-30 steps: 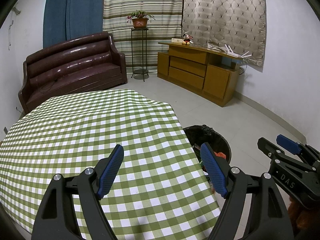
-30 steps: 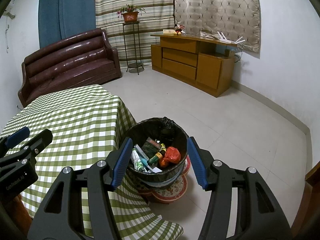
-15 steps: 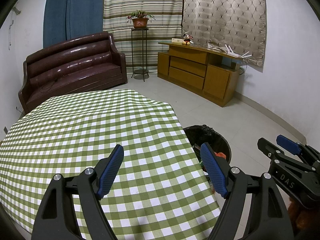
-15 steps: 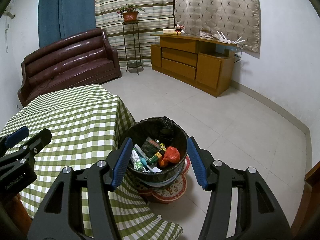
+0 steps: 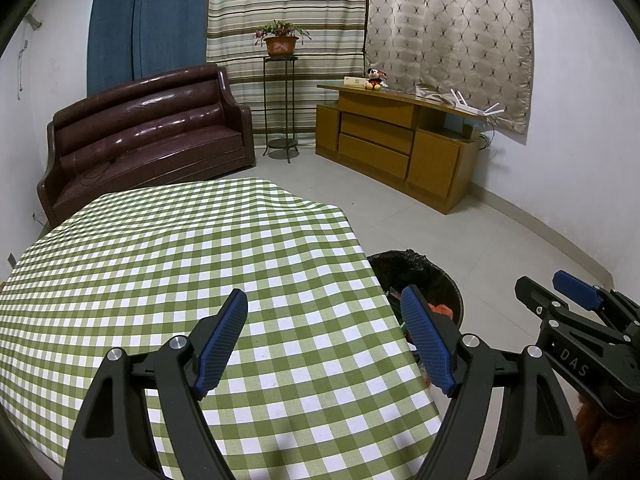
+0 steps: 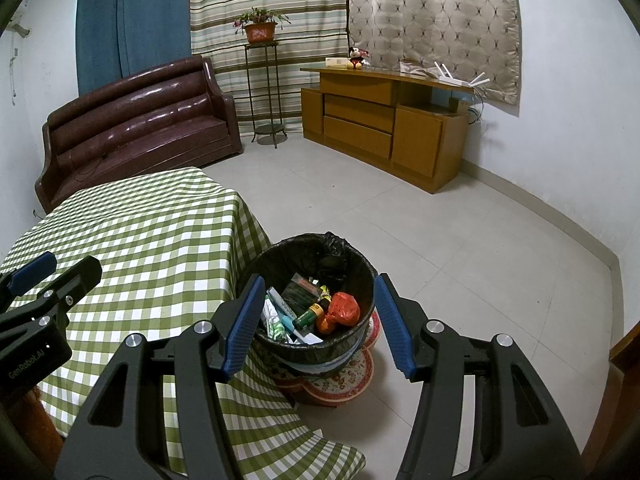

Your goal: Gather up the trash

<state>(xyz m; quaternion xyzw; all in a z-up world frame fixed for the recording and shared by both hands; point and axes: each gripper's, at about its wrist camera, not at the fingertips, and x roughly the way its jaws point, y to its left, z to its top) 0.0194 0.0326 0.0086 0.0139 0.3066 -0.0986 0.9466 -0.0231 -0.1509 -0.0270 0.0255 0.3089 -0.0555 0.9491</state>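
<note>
A black-lined trash bin stands on the floor by the table's right edge, atop a patterned red-and-white base. Inside it lie a crumpled orange wrapper, a green bottle and several packets. My right gripper hovers open above the bin with nothing between its blue pads. Over the green-and-white checked tablecloth, my left gripper stands open and holds nothing. The bin shows partly behind the left gripper's right finger. No trash lies on the cloth.
A brown leather sofa stands against the far wall. Beside it is a metal stand with a potted plant, then a wooden cabinet bearing a plush toy. Pale tiled floor spreads right of the bin.
</note>
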